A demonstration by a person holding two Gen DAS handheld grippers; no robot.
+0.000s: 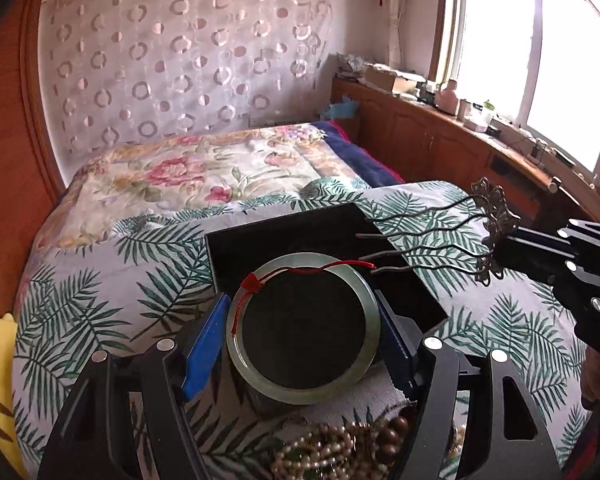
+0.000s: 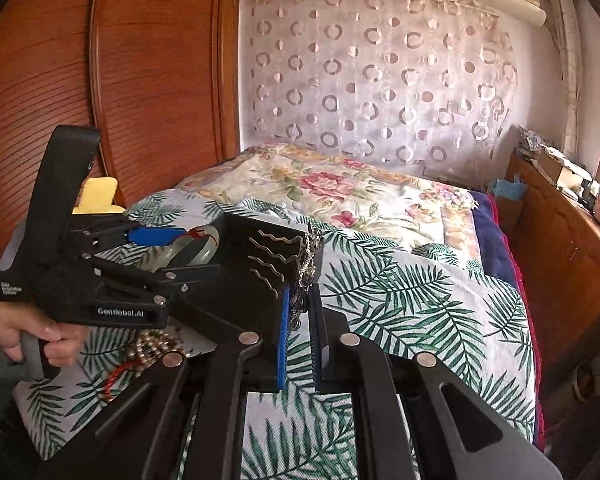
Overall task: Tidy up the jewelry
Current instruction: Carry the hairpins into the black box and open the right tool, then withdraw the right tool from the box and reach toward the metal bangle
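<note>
My left gripper [image 1: 300, 340] is shut on a pale green jade bangle [image 1: 370, 344] with a red cord [image 1: 256, 284], held flat over the near edge of a black tray [image 1: 284, 232] on the bed. My right gripper [image 2: 300, 304] is shut on the ornate metal head of a hair comb [image 2: 306, 268], whose wavy prongs [image 2: 268, 260] point left over the tray [image 2: 244, 292]. In the left wrist view the comb [image 1: 494, 220] comes in from the right, its prongs [image 1: 420, 236] above the tray's right side. The bangle also shows in the right wrist view [image 2: 196, 252].
A heap of pearl and brown bead necklaces [image 1: 340, 448] lies on the palm-leaf cloth [image 1: 100, 300] just below my left gripper, also seen in the right wrist view [image 2: 156, 344]. A floral quilt [image 1: 204, 168] covers the far bed. Wooden cabinets [image 1: 440, 136] run along the window side.
</note>
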